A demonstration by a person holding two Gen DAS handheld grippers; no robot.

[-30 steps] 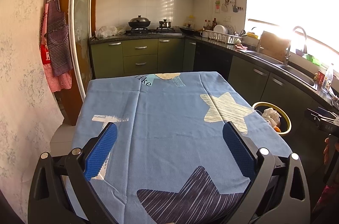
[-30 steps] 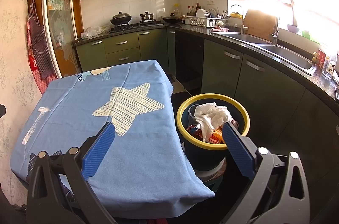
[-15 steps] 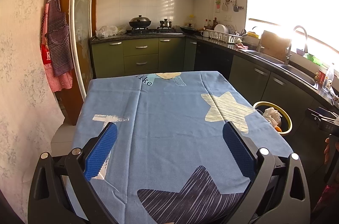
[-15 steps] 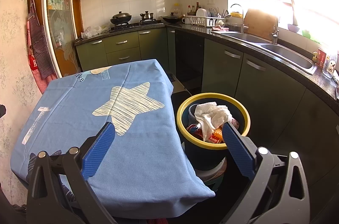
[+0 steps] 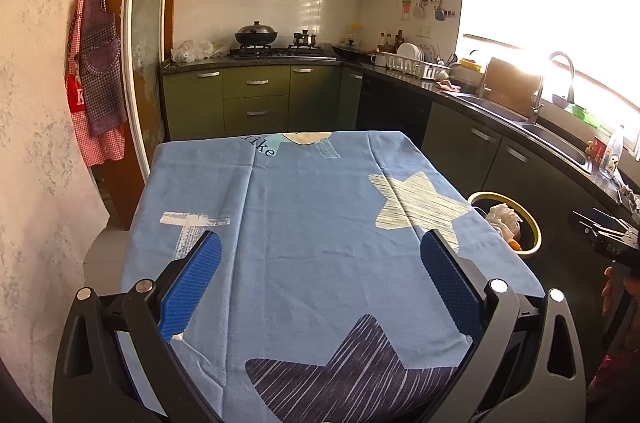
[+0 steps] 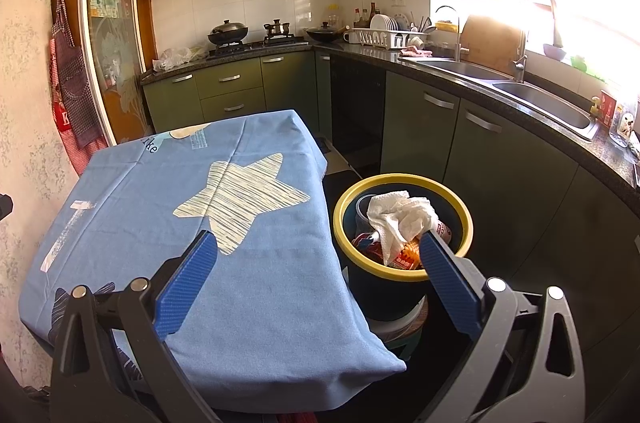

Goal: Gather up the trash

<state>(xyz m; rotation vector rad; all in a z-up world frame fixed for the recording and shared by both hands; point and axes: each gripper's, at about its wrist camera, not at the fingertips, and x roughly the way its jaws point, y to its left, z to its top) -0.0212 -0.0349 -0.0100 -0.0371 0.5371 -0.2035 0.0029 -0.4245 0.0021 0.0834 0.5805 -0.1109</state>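
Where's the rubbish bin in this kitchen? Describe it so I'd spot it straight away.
Find the table under the blue star-print cloth. On its sink-side edge, low down, stands the dark bin. Its yellow rim and the crumpled white paper towel on top mark it out against the green cabinets.

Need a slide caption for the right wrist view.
Open right gripper above blue tablecloth beside yellow-rimmed bin holding crumpled tissue.
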